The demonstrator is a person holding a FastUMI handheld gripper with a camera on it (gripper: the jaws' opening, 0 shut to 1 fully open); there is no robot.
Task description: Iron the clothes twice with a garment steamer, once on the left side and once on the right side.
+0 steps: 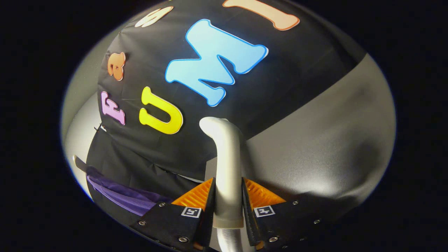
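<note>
My gripper (227,196) is shut on the garment steamer (225,157), a pale grey wand that stands up between both fingers; its bent head curves over to the left above them, and its ribbed hose leaves below the fingers. Both fingers press on the wand's handle. A purple garment (120,196) hangs low to the left of the fingers, against the black cloth wall; I see just its upper edge and a white hanger tip (78,161). The steamer head is well apart from the garment, up and to its right.
The black cloth wall (297,77) fills the space ahead of and above the steamer. A plain grey wall (332,140) lies to the right, beyond the fingers. A pale wall strip (78,115) runs along the cloth's left side.
</note>
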